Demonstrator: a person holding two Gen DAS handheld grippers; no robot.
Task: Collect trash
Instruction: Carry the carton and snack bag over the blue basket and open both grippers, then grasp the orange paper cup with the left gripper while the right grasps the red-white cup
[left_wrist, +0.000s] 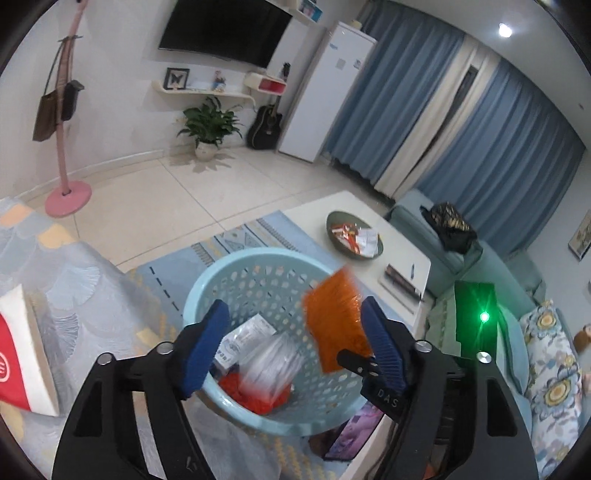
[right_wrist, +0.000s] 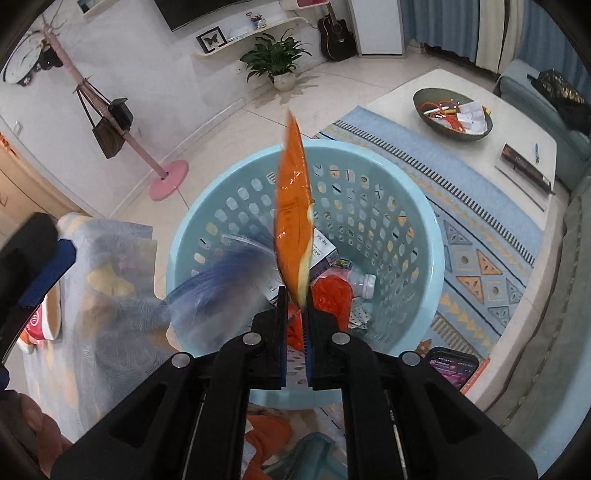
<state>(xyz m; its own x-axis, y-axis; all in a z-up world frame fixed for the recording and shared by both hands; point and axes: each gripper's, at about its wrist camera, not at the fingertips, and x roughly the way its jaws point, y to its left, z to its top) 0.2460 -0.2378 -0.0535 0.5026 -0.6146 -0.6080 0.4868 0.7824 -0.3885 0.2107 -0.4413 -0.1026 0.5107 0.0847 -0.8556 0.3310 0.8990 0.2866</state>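
A pale blue perforated basket (left_wrist: 207, 280) (right_wrist: 388, 206) stands on the rug below both grippers. It holds a red-orange bag (right_wrist: 332, 295), a white bottle (right_wrist: 360, 282) and a small box (right_wrist: 325, 254). My left gripper (left_wrist: 295, 345) is open over the basket. A blurred clear plastic bag (left_wrist: 266, 362) (right_wrist: 221, 273) is between and below its blue pads, touching neither. My right gripper (right_wrist: 295, 295) is shut on the lower end of an orange packet (right_wrist: 293, 206) (left_wrist: 336, 321), which stands upright above the basket. The left gripper's finger (right_wrist: 37, 266) shows at the left edge of the right wrist view.
A white low table (right_wrist: 517, 122) stands to the right with a grey bowl of scraps (left_wrist: 352, 234) (right_wrist: 452, 114), a book and a pen. A phone (right_wrist: 450, 365) lies near its corner. There is a sofa on the right, a blanket-covered seat (left_wrist: 74, 280) on the left and a pink coat stand (left_wrist: 68, 192) beyond.
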